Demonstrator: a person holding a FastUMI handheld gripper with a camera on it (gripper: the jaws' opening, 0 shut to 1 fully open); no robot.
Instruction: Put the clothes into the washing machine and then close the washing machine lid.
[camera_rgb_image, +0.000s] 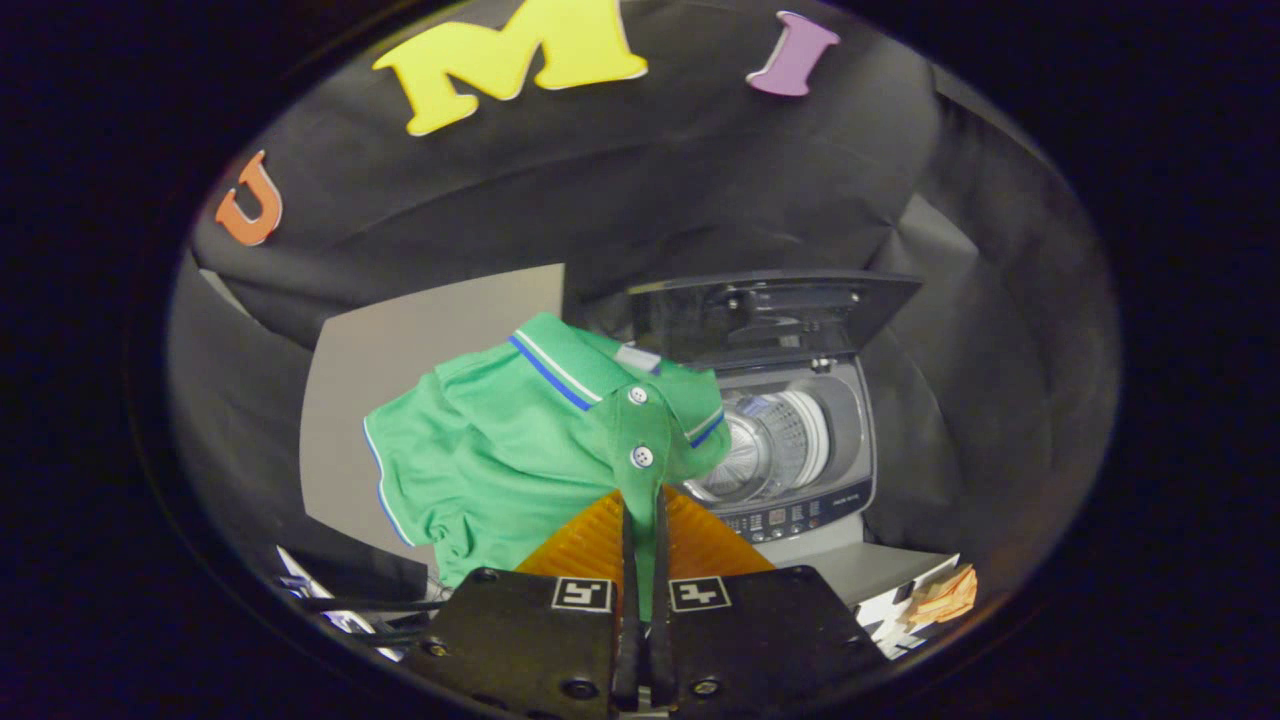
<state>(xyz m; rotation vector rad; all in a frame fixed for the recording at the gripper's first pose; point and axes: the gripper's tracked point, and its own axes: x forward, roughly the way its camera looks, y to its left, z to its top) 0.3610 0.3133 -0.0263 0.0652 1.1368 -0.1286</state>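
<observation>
A green polo shirt (500, 450) with a blue-and-white striped collar and white buttons hangs from my gripper (642, 500), whose fingers are shut on the button placket. Most of the cloth drapes left of the fingers, lifted off the floor. Beyond and to the right of the fingers stands a grey top-loading washing machine (840, 470). Its dark lid (770, 315) is raised upright at the back, and the metal drum (770, 445) lies open beneath it. The shirt's collar overlaps the drum's left edge in the view.
A control panel (790, 520) runs along the washer's front edge. Some orange and white items (935, 595) lie on the floor right of the machine. Cables and papers (330, 600) sit low at the left. Black cloth walls surround the booth, with a grey panel (400, 350) behind the shirt.
</observation>
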